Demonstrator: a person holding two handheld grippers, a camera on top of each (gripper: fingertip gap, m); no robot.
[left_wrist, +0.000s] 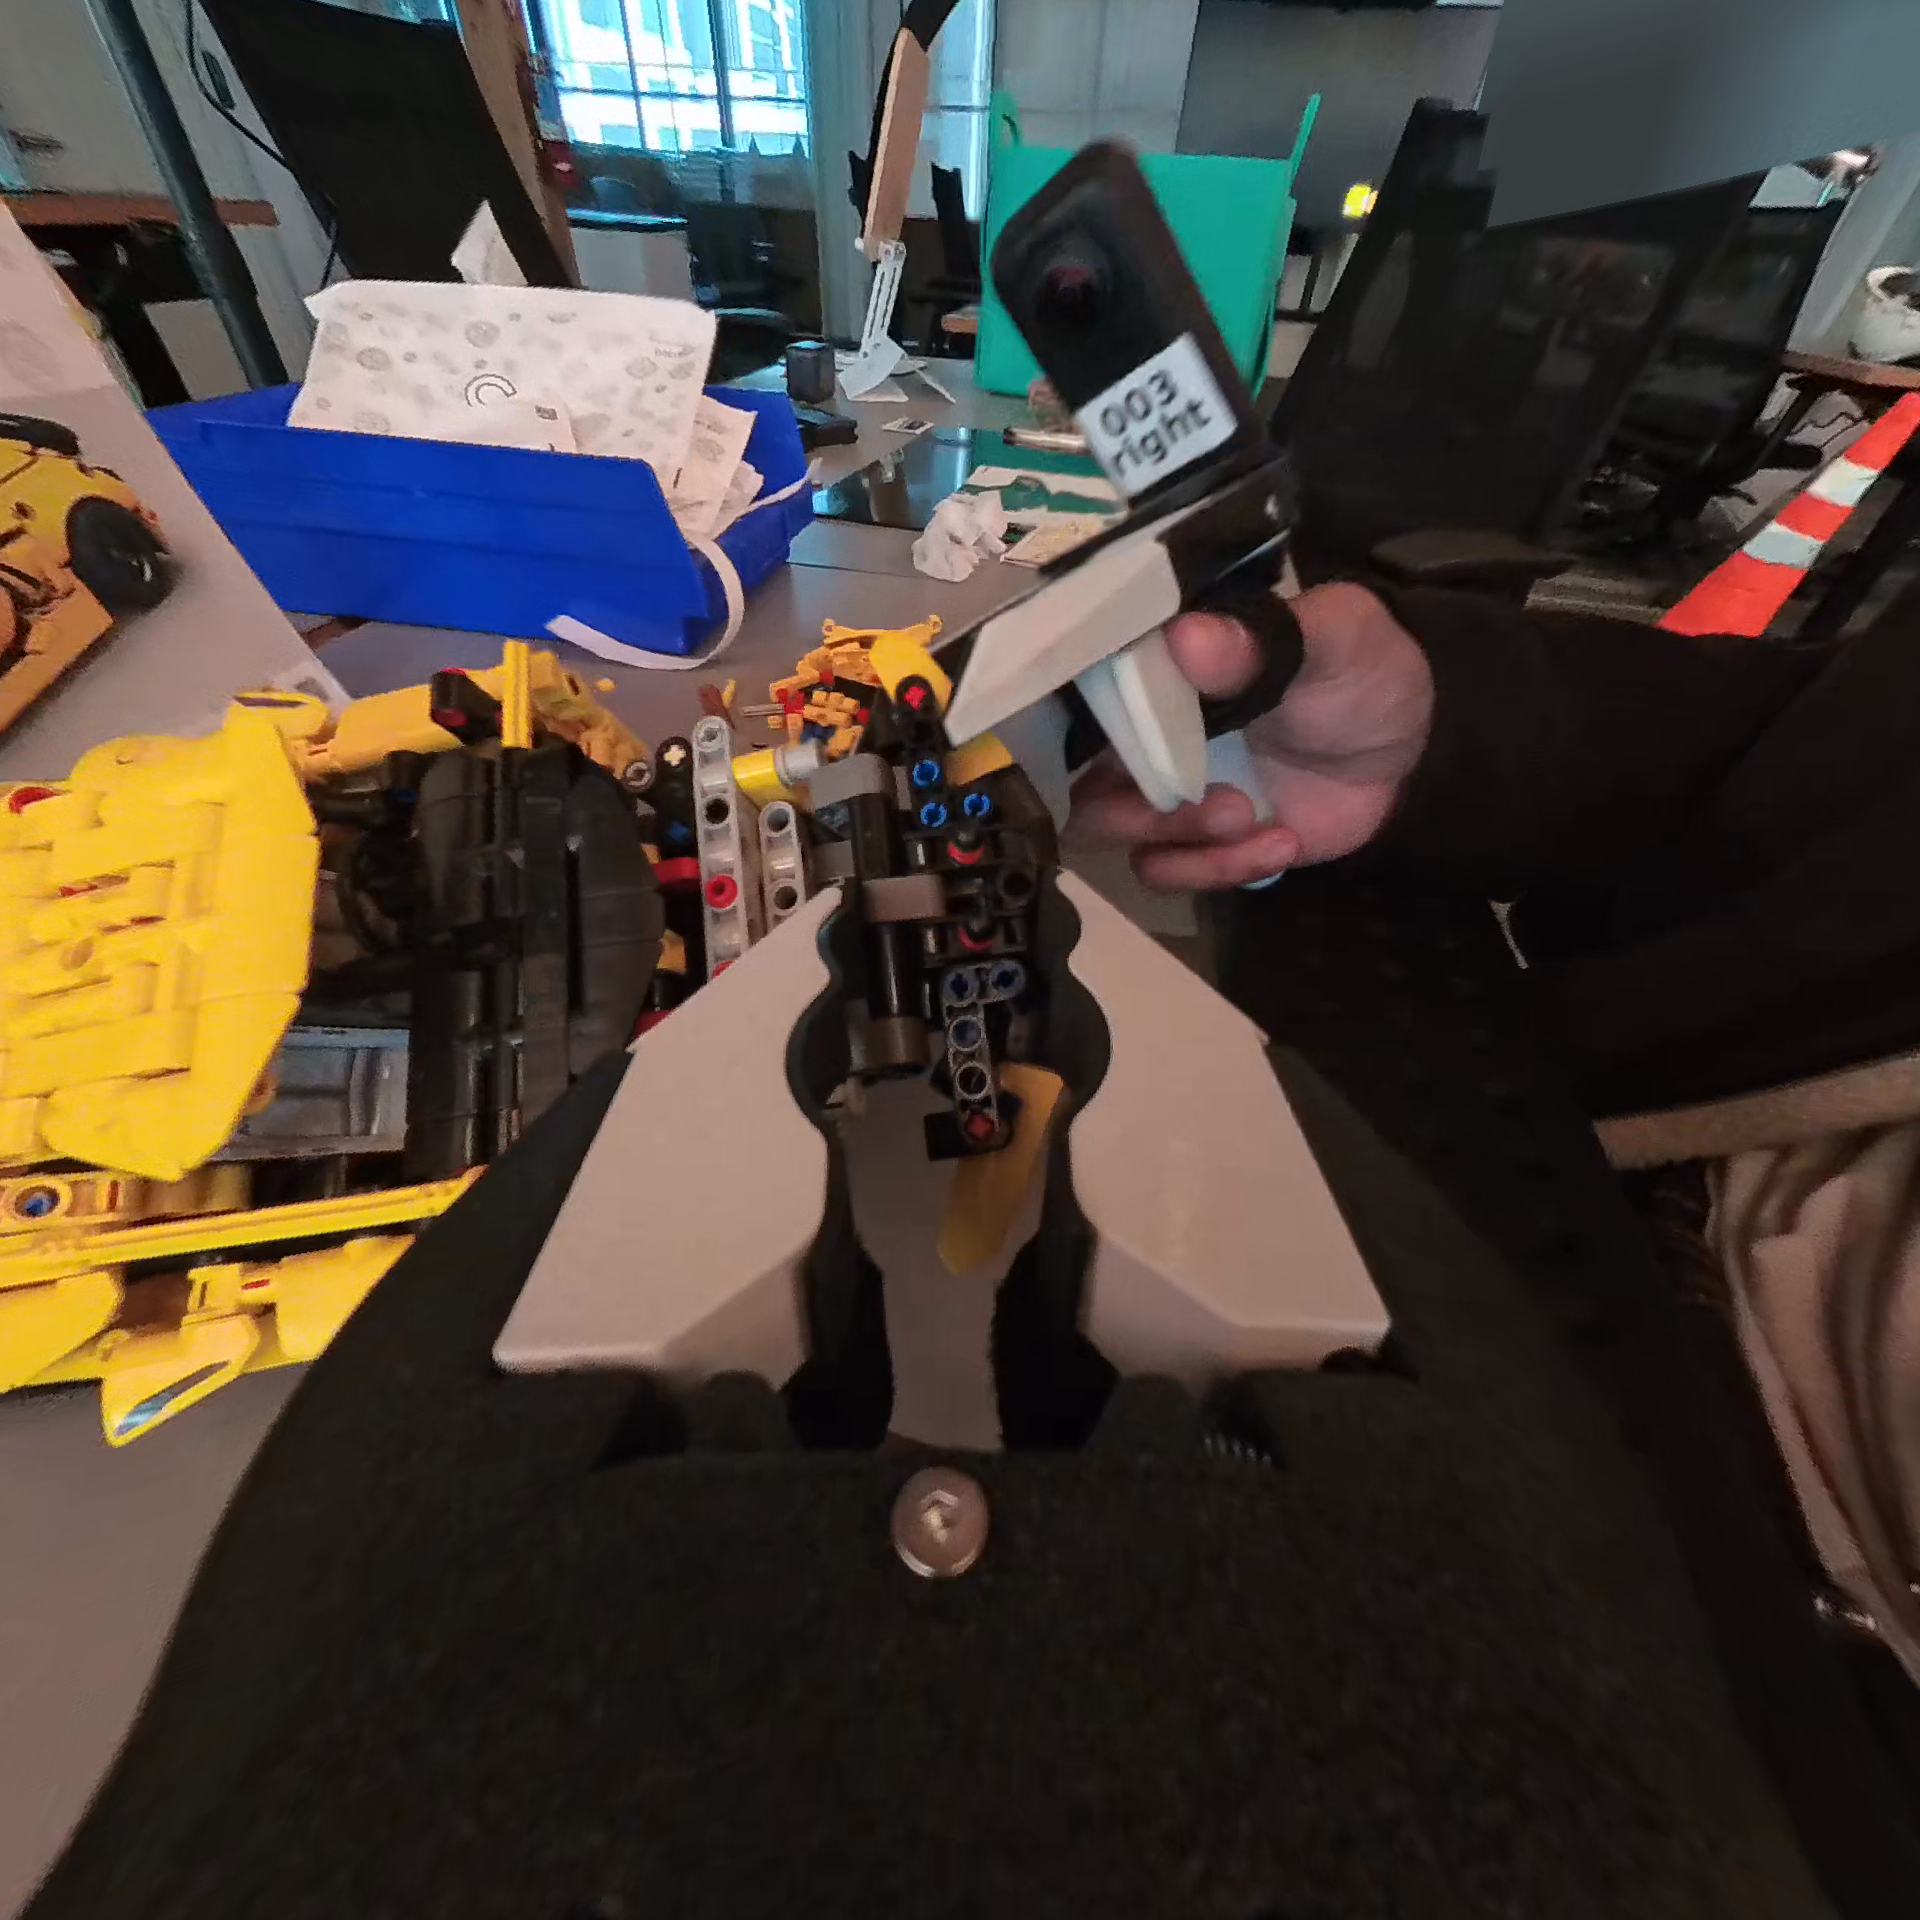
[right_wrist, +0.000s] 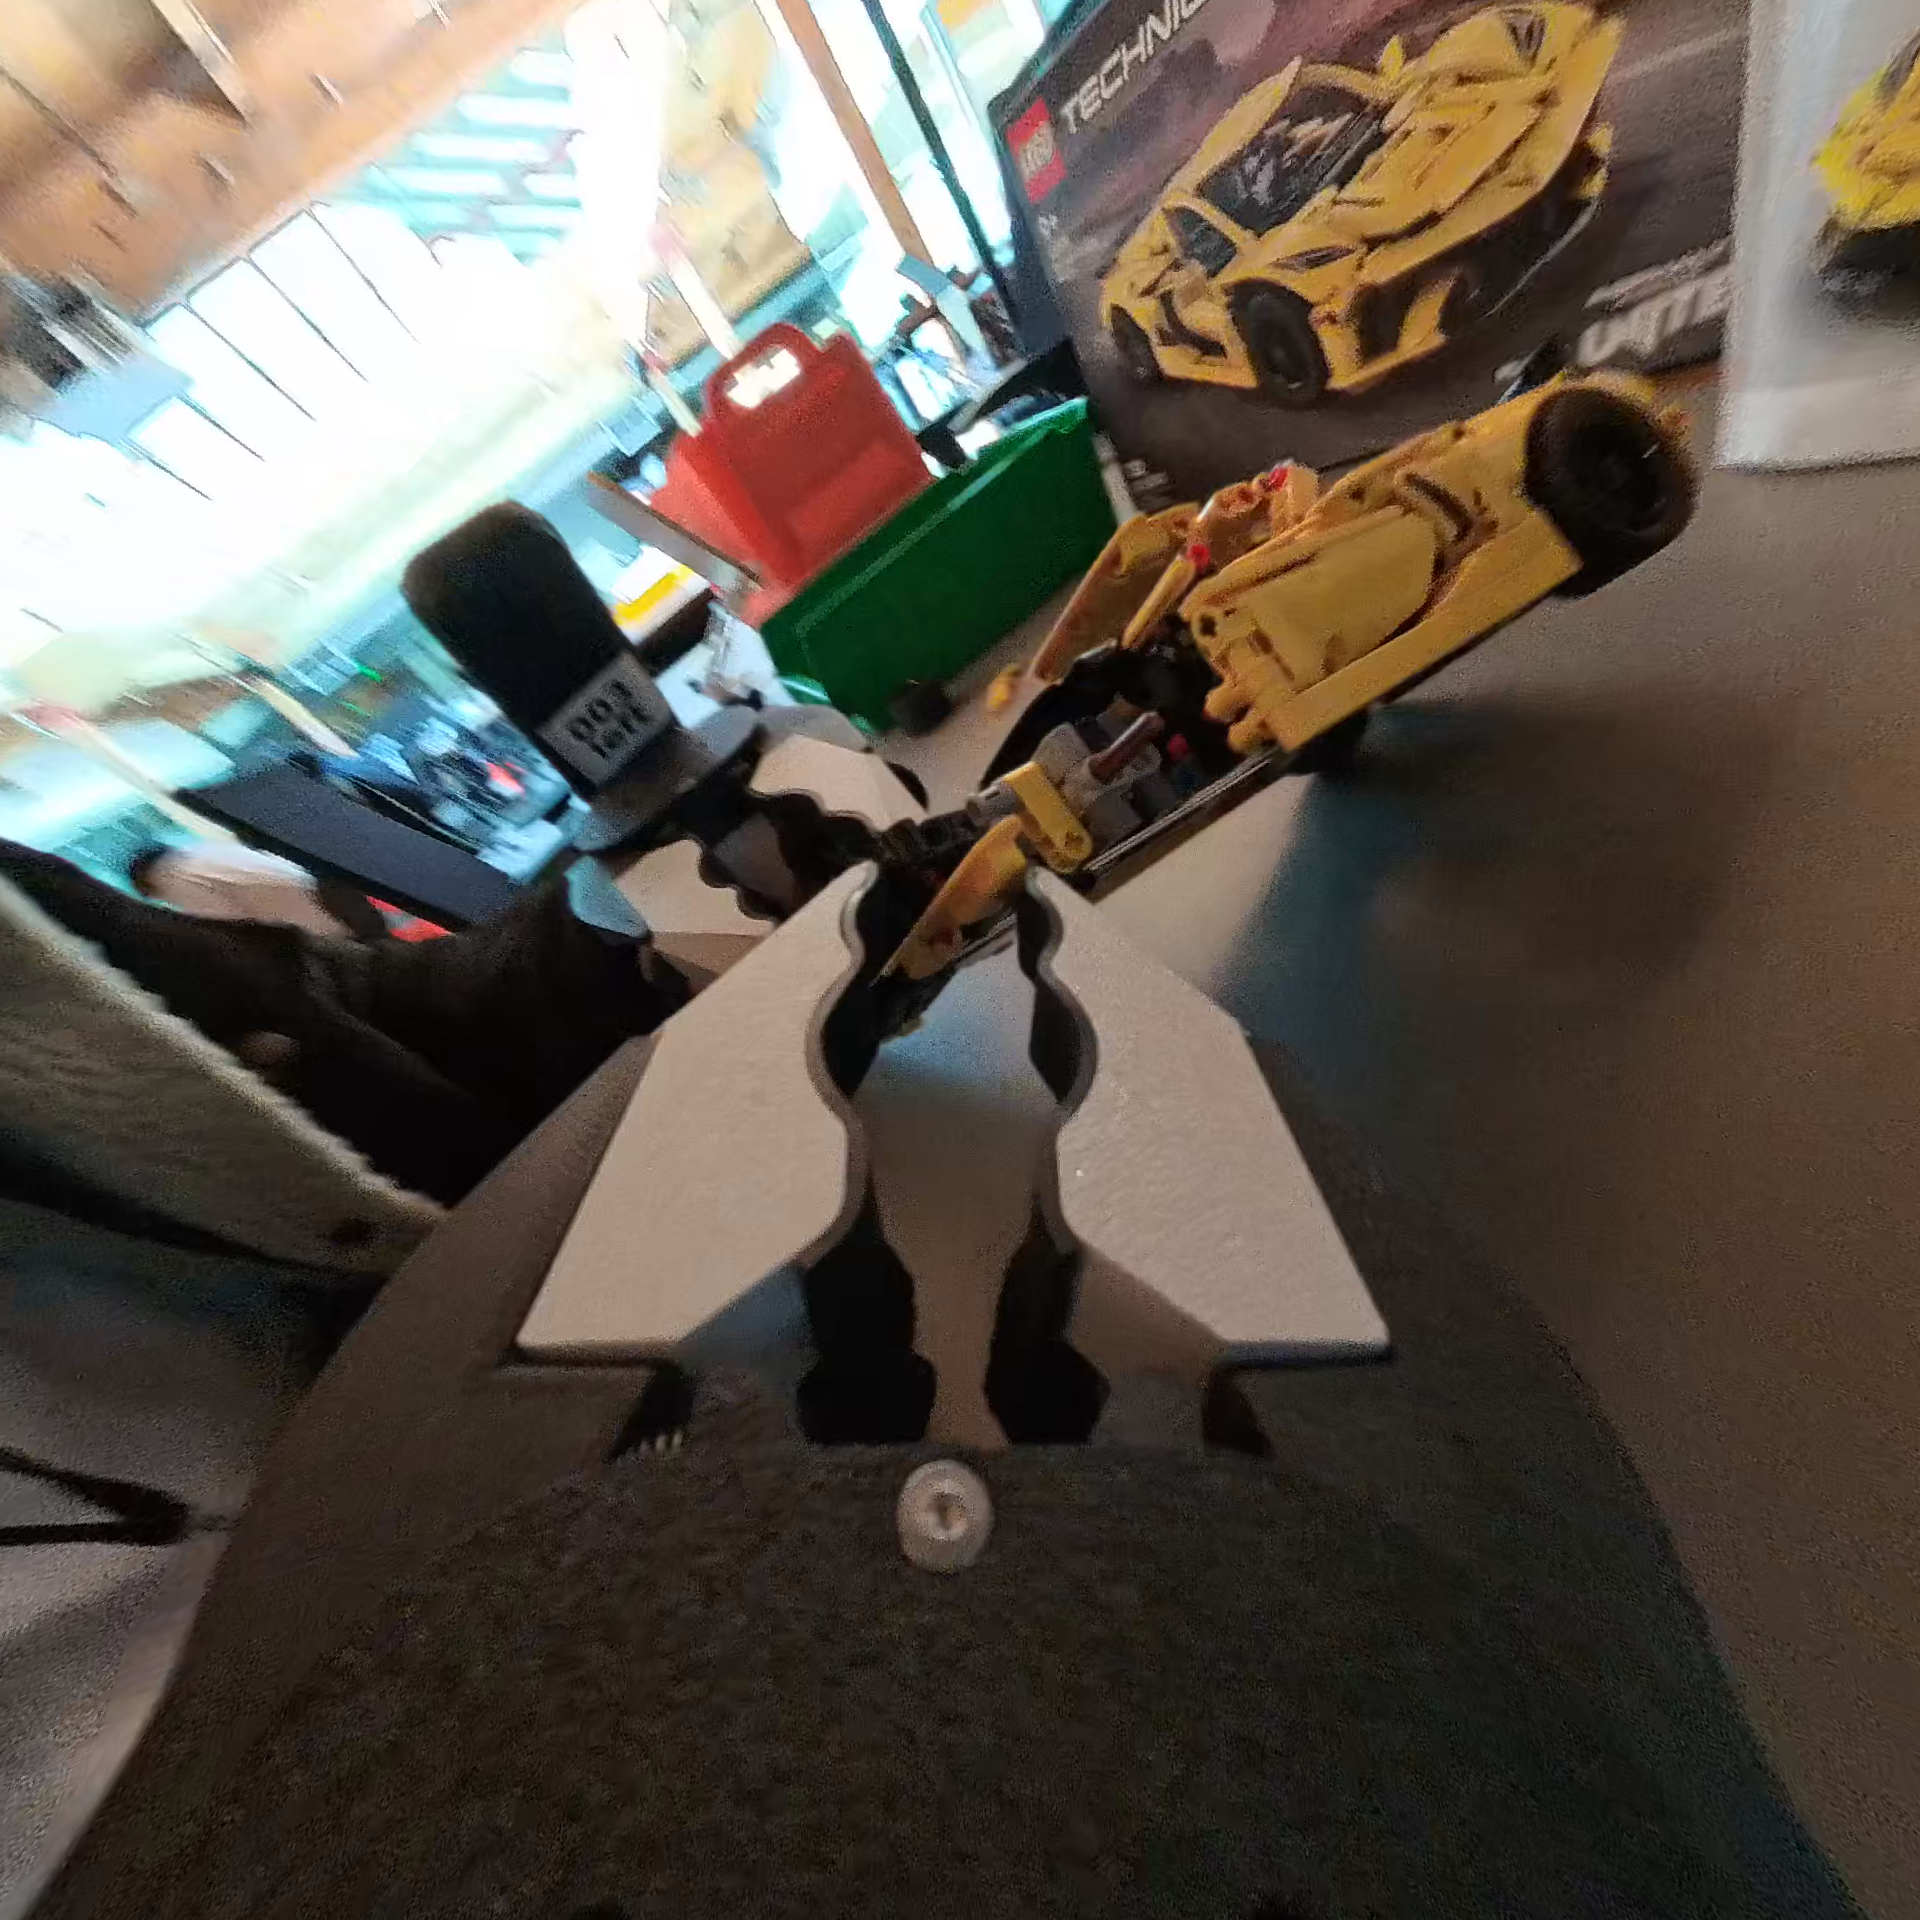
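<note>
We observed the left gripper (left_wrist: 948, 914) closed on the black, pin-studded chassis end (left_wrist: 951, 977) of the yellow toy car (left_wrist: 156, 935), which stood partly built on the grey table (left_wrist: 94, 1621) beside a blue bin (left_wrist: 436, 520). The right gripper (right_wrist: 951, 894) had its fingers clamped on a yellow panel (right_wrist: 961, 904) at the same end of the car. Behind the model stood its printed box (right_wrist: 1351, 208), with a green bin (right_wrist: 935, 582) farther back.
</note>
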